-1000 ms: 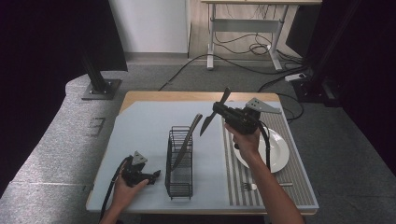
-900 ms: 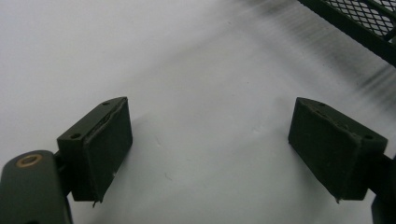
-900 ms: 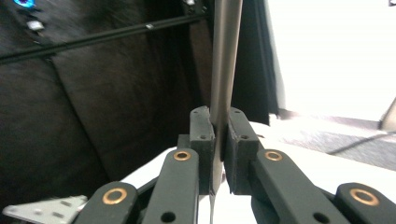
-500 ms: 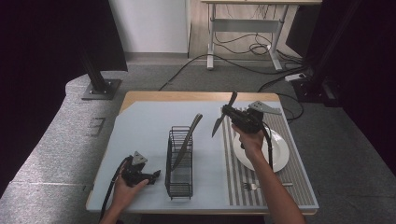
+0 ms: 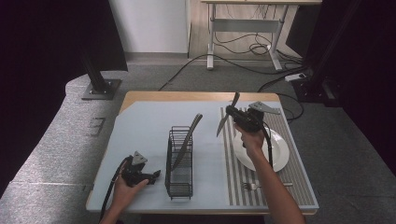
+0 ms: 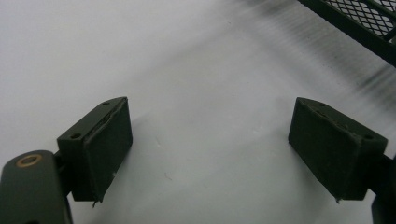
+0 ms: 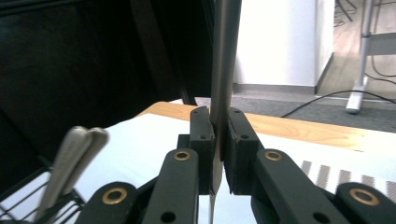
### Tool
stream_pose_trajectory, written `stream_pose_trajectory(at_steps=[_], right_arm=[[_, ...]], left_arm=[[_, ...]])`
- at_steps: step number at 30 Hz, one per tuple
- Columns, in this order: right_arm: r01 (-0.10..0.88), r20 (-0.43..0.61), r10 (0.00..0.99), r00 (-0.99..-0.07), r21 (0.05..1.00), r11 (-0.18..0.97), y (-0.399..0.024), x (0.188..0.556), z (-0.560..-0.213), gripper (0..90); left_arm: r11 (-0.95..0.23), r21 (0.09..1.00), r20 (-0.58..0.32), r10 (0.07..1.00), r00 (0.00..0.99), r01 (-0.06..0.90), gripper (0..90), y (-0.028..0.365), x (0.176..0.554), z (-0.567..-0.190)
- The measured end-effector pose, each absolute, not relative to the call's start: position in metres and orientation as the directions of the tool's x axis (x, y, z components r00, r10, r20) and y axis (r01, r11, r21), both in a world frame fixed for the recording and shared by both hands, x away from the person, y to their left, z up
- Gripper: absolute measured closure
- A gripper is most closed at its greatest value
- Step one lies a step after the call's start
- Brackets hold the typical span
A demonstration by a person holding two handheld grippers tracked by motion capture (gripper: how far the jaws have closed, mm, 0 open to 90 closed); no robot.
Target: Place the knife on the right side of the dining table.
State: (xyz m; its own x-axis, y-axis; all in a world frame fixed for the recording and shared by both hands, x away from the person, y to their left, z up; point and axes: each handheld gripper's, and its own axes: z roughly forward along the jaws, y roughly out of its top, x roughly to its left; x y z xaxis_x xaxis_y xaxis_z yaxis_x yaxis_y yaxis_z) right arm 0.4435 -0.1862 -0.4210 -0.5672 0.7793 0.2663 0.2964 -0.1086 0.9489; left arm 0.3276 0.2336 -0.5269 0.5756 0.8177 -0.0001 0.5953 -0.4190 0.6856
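1. One black wire rack (image 5: 180, 161) stands on the table (image 5: 140, 126), with a knife leaning in it.
2. Right gripper (image 5: 232, 113) squeezes a second knife (image 5: 228, 114) above the table, slanting, its top end tipped away.
3. Right gripper view shows its thin edge (image 7: 224, 60) pinched.
4. Left gripper (image 6: 210, 149) rests open near the rack.

I count two knives: one knife (image 5: 227, 115) clamped in my right gripper (image 5: 232, 113), one knife in the rack (image 5: 186, 140). There is one wire rack (image 5: 179, 179), one white plate (image 5: 280, 154), one fork (image 5: 264, 185), one striped mat (image 5: 299, 186), and my two grippers, the left gripper (image 5: 156, 173) included.
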Motion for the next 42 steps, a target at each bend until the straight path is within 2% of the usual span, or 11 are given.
stream_pose_trajectory(at_steps=[26,42], right_arm=[[0.33,0.278,0.854,-0.441,0.934,-0.134,-0.212,0.492,-0.427,83.5],[0.339,0.28,0.876,-0.392,0.93,-0.146,-0.205,0.527,-0.442,83.5]], left_arm=[[-0.419,0.686,0.0,0.818,0.576,0.595,12.9,0.234,0.328,-0.527],[-0.419,0.686,0.0,0.817,0.576,0.595,12.9,0.234,0.328,-0.527]])
